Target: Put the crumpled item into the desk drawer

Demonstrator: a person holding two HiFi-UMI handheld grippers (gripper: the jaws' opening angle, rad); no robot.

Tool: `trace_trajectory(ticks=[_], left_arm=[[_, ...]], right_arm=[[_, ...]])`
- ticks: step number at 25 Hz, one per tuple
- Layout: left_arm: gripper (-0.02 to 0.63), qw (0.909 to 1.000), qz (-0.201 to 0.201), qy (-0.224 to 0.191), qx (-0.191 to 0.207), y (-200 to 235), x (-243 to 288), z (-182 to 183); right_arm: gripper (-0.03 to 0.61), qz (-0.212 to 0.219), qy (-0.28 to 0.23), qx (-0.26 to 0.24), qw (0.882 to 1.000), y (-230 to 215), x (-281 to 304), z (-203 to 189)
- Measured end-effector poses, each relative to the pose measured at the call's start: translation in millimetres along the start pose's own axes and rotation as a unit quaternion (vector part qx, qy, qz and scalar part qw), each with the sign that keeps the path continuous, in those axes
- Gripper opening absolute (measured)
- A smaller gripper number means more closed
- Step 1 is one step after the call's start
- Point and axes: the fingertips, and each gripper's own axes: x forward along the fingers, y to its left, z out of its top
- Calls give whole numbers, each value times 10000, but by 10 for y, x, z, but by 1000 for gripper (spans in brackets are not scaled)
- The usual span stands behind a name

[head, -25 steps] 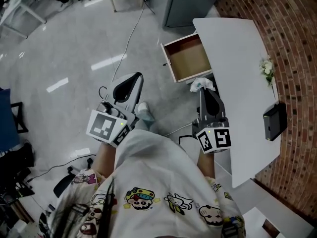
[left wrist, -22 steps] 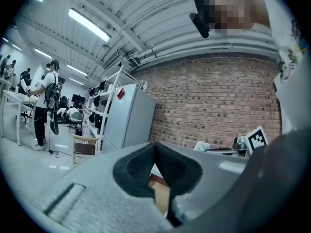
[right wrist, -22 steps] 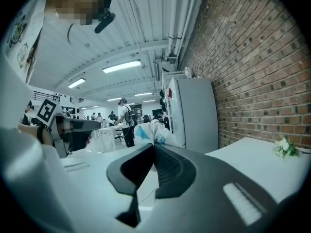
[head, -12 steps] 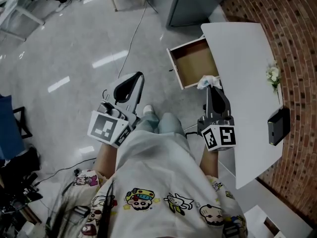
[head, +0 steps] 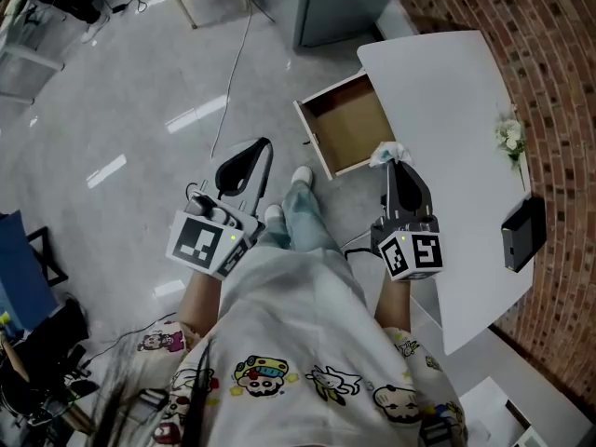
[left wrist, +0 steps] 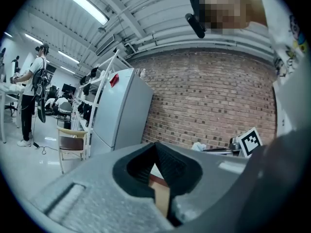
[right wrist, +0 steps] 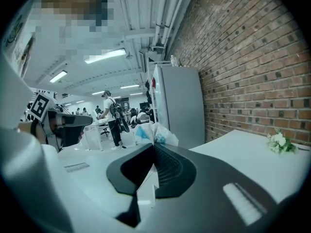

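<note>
Head view first: the drawer (head: 346,127) stands pulled out from the desk (head: 447,82), its brown bottom bare as far as I can see. So the way in is open, and nothing is dropped in yet. The right gripper (head: 395,164) points toward it with the crumpled item (head: 386,154), a pale wad, bunched at its tip. The wad sits just beside the drawer's near corner at the desk edge, and it looks short of the opening rather than over it. The left gripper (head: 262,147) hangs well apart over the floor with nothing at its tip.

Over to the left gripper view: the left gripper (left wrist: 156,145) has its jaws drawn together to a point with nothing pinched between them. Off to the right, the crumpled item (left wrist: 198,146) shows small and pale next to the other tool's marker cube.

Now the right gripper view: the right gripper (right wrist: 154,145) has its jaws closed tight on the crumpled item (right wrist: 154,133), which puffs up white and blue above the tips. The desk (right wrist: 243,147) runs away on the right toward the brick wall.

My call: the pick-up is done, the drawer is ready, and the carry is nearly there. What's left is bringing the wad over the opening and letting it go inside.
</note>
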Motion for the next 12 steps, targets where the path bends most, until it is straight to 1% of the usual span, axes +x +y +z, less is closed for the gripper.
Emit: trace_trajectory(ticks=[4, 7, 12], left_arm=[[0, 9998, -191, 29, 24, 81, 517, 143], [0, 9992, -382, 53, 131, 96, 884, 227], [0, 9984, -537, 25, 194, 97, 1325, 365]], right_arm=[[14, -83, 5, 16, 10000, -267, 321, 124], [14, -122, 3, 25, 9999, -475, 524, 240], [14, -142, -28, -3, 9999, -770, 766, 389]])
